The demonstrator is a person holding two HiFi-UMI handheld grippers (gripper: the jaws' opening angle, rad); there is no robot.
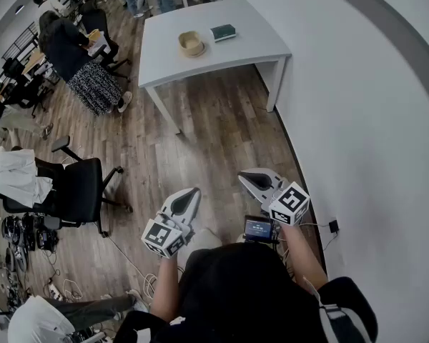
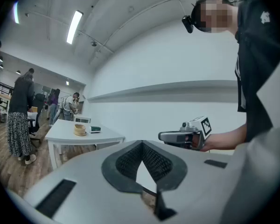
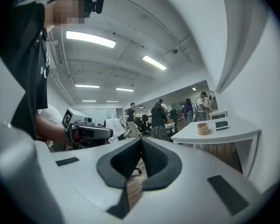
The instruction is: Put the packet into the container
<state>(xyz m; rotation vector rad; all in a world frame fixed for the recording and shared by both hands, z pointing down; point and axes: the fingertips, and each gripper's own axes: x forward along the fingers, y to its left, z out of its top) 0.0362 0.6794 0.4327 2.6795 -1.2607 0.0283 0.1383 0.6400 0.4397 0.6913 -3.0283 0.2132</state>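
We face the white rectangular table (image 1: 236, 48)
On it, round tan container (image 1: 191, 43) beside dark green packet (image 1: 222, 32); left gripper (image 1: 193, 192), right gripper (image 1: 244, 178) closed, empty

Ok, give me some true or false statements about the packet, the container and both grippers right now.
1. The packet lies on the white table beside the container. True.
2. The packet is already inside the container. False: it lies next to it on the tabletop.
3. The right gripper holds the packet. False: its jaws are shut on nothing.
4. The left gripper is shut and empty. True.
5. Both grippers hover above the table. False: they are over the wooden floor, well short of it.
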